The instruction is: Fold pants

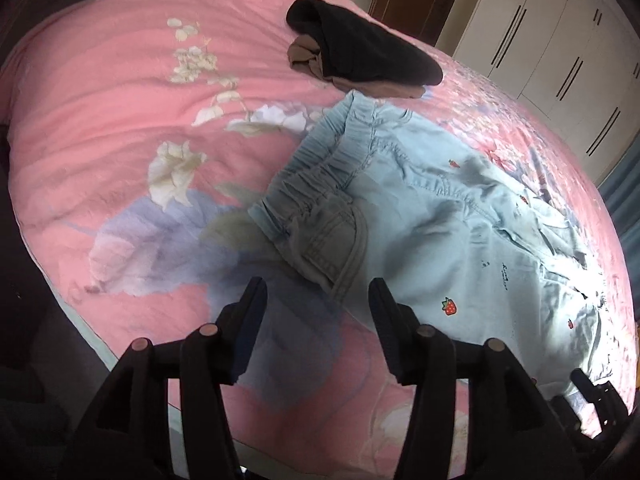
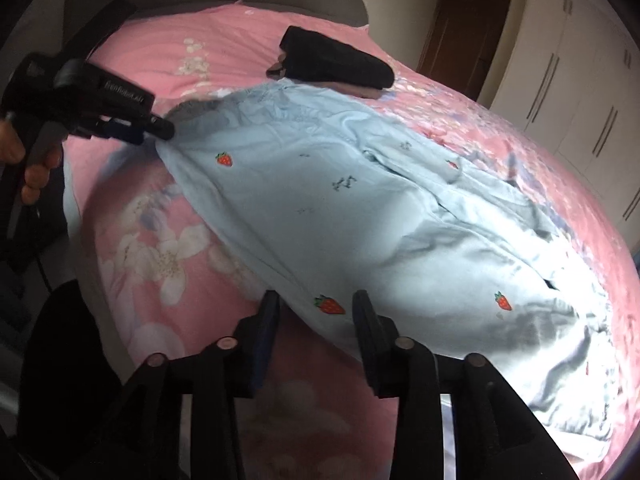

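Note:
Light blue pants (image 1: 432,208) with small strawberry prints lie spread on the pink floral bed cover (image 1: 120,92), waistband toward the far left, legs running right. My left gripper (image 1: 318,286) is open just short of the waist corner with the pocket. In the right wrist view the pants (image 2: 360,200) stretch across the bed, and the left gripper (image 2: 160,130) is at their waist edge. My right gripper (image 2: 316,300) is open, fingers astride the near edge of a pant leg by a strawberry print.
A black garment (image 1: 360,48) lies over a brown one (image 1: 308,58) at the far side of the bed, behind the pants. White wardrobe doors (image 1: 560,40) and a dark wooden door (image 2: 464,32) stand beyond the bed.

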Tool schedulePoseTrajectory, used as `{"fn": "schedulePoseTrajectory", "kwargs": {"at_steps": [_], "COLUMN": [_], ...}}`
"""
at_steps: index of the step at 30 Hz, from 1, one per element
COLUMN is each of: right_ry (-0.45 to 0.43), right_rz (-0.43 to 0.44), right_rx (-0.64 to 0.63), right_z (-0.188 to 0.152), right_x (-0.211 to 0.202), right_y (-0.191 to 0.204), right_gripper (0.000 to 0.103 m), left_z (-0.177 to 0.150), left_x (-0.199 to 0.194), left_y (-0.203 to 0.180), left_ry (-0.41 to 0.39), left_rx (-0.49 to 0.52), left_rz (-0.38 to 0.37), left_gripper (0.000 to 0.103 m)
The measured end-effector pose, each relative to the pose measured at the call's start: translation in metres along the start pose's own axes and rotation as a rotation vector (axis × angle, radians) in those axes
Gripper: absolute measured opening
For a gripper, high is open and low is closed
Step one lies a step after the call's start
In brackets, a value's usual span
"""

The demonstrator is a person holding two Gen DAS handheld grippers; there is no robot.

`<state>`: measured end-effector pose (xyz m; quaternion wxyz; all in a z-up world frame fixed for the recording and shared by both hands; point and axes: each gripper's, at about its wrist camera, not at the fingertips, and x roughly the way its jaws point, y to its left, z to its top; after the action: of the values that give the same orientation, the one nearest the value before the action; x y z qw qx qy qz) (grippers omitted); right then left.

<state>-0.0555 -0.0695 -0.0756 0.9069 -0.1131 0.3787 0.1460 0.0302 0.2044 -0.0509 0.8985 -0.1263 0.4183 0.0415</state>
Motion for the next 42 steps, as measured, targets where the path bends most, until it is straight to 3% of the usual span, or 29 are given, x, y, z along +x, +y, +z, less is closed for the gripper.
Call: {"fn": "schedulePoseTrajectory", "kwargs": {"at_steps": [4, 8, 11, 14, 18, 20, 23, 24, 25, 27, 30, 34, 39, 42], "right_ry": [-0.023, -0.045, -0.069, -0.059, -0.085, -0.121, -0.153, -0.157, -0.164, -0.193, -0.226, -0.259, -0.127, -0.119], "right_rz": [-0.093, -0.301, -0.454, -0.459, -0.318, -0.267, -0.279, -0.283, -0.268, -0.252, -0.291, -0.277, -0.321, -0.371], "right_rx": [0.310, 0.674, 0.878, 1.041, 1.198, 1.217, 1.192, 1.191, 1.192, 1.194, 1.163, 1.212, 1.235, 1.224], "right_z": [-0.021, -0.074, -0.118, -0.151, -0.189, -0.194, -0.185, -0.182, -0.179, -0.177, -0.177, -0.181, -0.194, -0.194], "right_x": [-0.035, -0.075, -0.105, -0.113, -0.110, -0.102, -0.089, -0.086, -0.083, -0.080, -0.092, -0.118, -0.101, -0.095], "right_y": [-0.084, -0.179, -0.223, -0.253, -0.267, -0.268, -0.268, -0.267, -0.265, -0.264, -0.257, -0.256, -0.263, -0.264], "right_gripper": [0.043, 0.043, 0.044, 0.051, 0.051, 0.051, 0.051, 0.040, 0.022, 0.010, 0.008, 0.008, 0.008, 0.009], "left_z": [0.006, 0.007, 0.005, 0.003, -0.005, -0.011, -0.014, -0.014, -0.013, -0.011, -0.007, -0.012, -0.021, -0.021], "left_x": [-0.012, 0.001, 0.015, 0.032, 0.066, 0.080, 0.081, 0.081, 0.081, 0.080, 0.078, 0.069, 0.070, 0.064], "left_y": [-0.012, -0.047, -0.071, -0.090, -0.100, -0.094, -0.096, -0.098, -0.099, -0.098, -0.096, -0.091, -0.091, -0.094], "left_ry": [-0.077, -0.055, -0.040, -0.012, 0.073, 0.113, 0.090, 0.095, 0.102, 0.116, 0.131, 0.142, 0.141, 0.137], "left_rx": [0.041, 0.081, 0.118, 0.155, 0.177, 0.162, 0.184, 0.194, 0.197, 0.191, 0.186, 0.211, 0.272, 0.317], "left_rz": [-0.026, -0.114, -0.144, -0.137, -0.050, -0.042, -0.036, -0.031, -0.027, -0.024, -0.011, -0.012, -0.012, 0.007], "left_gripper": [0.068, 0.068, 0.068, 0.069, 0.070, 0.070, 0.071, 0.072, 0.072, 0.072, 0.072, 0.072, 0.072, 0.072]}}
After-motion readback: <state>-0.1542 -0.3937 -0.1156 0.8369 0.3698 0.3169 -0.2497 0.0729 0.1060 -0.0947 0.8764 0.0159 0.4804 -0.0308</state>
